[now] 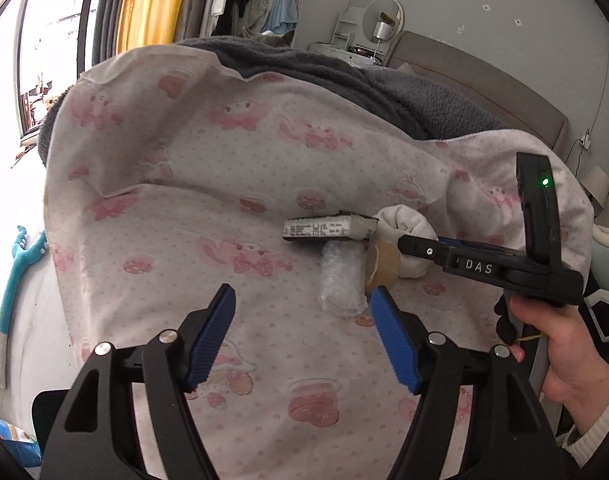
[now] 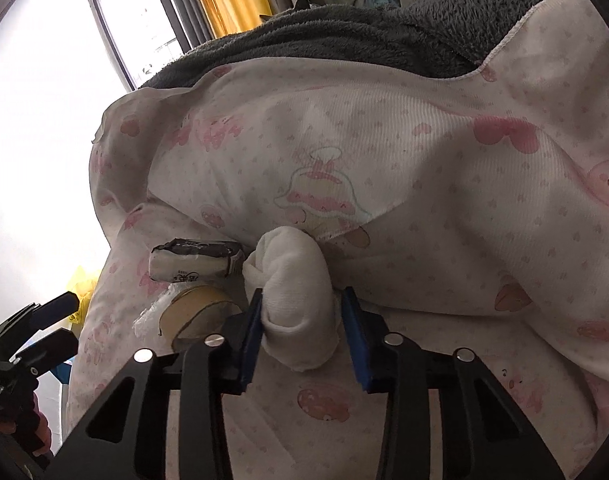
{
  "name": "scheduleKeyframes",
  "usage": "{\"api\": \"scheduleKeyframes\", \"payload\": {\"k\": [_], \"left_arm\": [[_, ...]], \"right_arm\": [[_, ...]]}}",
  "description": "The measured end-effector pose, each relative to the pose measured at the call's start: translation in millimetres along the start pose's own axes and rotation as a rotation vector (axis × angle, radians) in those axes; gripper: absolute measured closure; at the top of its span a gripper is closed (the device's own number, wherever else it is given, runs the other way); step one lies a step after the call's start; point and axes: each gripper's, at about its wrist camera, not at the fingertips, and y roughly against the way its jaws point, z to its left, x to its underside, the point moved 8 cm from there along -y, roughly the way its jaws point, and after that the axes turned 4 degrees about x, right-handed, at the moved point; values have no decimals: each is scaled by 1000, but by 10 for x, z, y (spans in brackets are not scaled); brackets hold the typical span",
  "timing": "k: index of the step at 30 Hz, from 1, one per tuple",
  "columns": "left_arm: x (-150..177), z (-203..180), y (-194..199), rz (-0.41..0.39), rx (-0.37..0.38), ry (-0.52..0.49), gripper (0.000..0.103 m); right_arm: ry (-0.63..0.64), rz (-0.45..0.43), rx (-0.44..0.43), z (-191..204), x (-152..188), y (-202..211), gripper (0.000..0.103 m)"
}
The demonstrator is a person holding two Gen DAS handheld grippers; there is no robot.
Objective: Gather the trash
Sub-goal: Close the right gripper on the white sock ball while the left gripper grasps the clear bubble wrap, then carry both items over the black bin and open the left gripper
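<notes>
In the left wrist view the left gripper (image 1: 302, 304) hangs open and empty over the pink-printed sheet (image 1: 176, 168), its jaws spread wide. The trash lies in a tight cluster ahead and to its right: a bubble-wrap roll (image 1: 342, 280) nearest, its long axis running away from the camera, almost touching the right blue pad; a tape roll (image 1: 380, 266) just beside it; a flat packet (image 1: 328, 229) lying crosswise behind; and a white wad (image 1: 404, 232) farthest right. The right gripper (image 1: 408, 246) reaches in from the right, level with the wad, its tips hidden among the items, so this view does not settle its grip. The sheet left of the cluster is bare, with room to move. In the right wrist view the right gripper (image 2: 300, 332) has the wad (image 2: 296, 304) between its jaws: the left pad presses the cloth, while the right pad shows a thin gap, so it is closing or barely gripping. The wad's long axis runs along the fingers. The packet (image 2: 194, 266) and tape roll (image 2: 196, 312) sit just left, close enough to be nudged. The right tool is clearly nearer; a straight lift looks free, with a raised fold of sheet (image 2: 344, 168) behind.
</notes>
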Motion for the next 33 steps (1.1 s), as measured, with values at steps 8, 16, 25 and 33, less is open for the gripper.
{"api": "scheduleKeyframes", "payload": {"k": [8,16,25,33], "left_arm": [[68,-56,-241,37,18,18,36],[100,-93,-443,91,21,37,42],[93,-158,-575,118,46,56,59],[36,-198,-562,104,64,48,71]], "right_arm": [[42,-21,-20,66,0,187,77],[66,-51,-47,93,-45,430,77],[80,-35,-51,48,50,437,77],[82,-35,-48,-4,86,453,77]]}}
